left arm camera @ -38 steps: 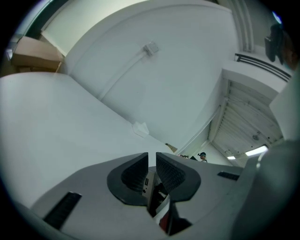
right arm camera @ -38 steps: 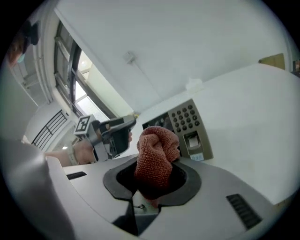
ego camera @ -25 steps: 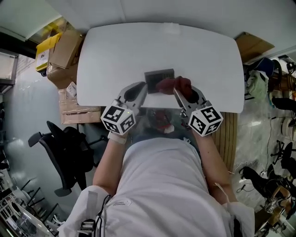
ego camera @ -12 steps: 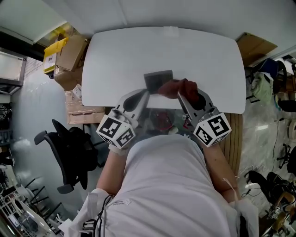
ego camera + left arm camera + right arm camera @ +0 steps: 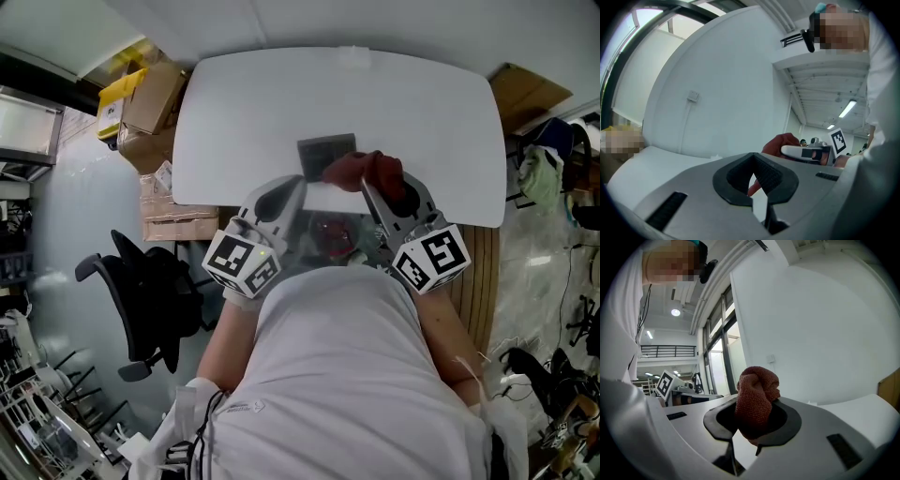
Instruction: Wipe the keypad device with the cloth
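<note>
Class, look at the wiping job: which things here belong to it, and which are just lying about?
For the job: cloth, keypad device.
Lying about: cardboard boxes, yellow box, office chair.

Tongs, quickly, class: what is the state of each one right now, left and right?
Left tongs: closed, holding nothing.
Right tongs: closed on the red cloth.
</note>
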Demonstrator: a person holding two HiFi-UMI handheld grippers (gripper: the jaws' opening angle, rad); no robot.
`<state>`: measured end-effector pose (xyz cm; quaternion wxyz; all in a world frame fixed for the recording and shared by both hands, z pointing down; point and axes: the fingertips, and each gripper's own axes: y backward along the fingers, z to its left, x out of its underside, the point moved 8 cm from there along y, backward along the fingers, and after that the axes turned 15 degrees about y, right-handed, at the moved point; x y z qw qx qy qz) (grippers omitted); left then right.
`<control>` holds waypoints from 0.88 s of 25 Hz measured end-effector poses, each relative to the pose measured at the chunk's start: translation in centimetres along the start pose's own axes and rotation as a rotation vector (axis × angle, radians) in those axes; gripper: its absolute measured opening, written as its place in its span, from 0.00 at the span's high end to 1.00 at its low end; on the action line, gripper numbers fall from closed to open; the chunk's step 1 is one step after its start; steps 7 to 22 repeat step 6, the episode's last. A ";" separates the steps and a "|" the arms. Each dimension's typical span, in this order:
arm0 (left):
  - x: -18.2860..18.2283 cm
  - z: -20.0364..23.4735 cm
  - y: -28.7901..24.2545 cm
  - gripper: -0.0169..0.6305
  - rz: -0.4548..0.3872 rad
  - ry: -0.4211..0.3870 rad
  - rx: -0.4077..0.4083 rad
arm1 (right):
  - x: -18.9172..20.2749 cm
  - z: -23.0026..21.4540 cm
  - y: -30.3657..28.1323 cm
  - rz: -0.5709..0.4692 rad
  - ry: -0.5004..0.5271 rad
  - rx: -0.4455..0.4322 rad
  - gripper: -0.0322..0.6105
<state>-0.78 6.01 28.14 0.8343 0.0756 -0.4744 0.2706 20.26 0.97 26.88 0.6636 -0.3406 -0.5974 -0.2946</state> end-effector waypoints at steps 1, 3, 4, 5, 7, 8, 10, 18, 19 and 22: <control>0.0 -0.1 0.0 0.96 -0.001 0.012 0.013 | 0.0 0.0 0.1 0.000 0.001 0.002 0.80; -0.1 -0.5 -0.2 0.96 0.000 0.024 0.027 | -0.1 -0.3 0.4 0.002 0.004 0.011 0.80; -0.1 -0.6 -0.2 0.96 0.002 0.024 0.028 | -0.1 -0.5 0.5 0.003 0.005 0.016 0.80; -0.1 -0.8 -0.3 0.96 0.003 0.021 0.026 | -0.1 -0.6 0.7 0.003 0.006 0.020 0.80; -0.1 -0.9 -0.4 0.96 0.005 0.019 0.023 | 0.0 -0.8 0.8 0.004 0.006 0.024 0.80; -0.1 -0.9 -0.4 0.96 0.005 0.019 0.023 | 0.0 -0.8 0.8 0.004 0.006 0.024 0.80; -0.1 -0.9 -0.4 0.96 0.005 0.019 0.023 | 0.0 -0.8 0.8 0.004 0.006 0.024 0.80; -0.1 -0.9 -0.4 0.96 0.005 0.019 0.023 | 0.0 -0.8 0.8 0.004 0.006 0.024 0.80; -0.1 -0.9 -0.4 0.96 0.005 0.019 0.023 | 0.0 -0.8 0.8 0.004 0.006 0.024 0.80; -0.1 -0.9 -0.4 0.96 0.005 0.019 0.023 | 0.0 -0.8 0.8 0.004 0.006 0.024 0.80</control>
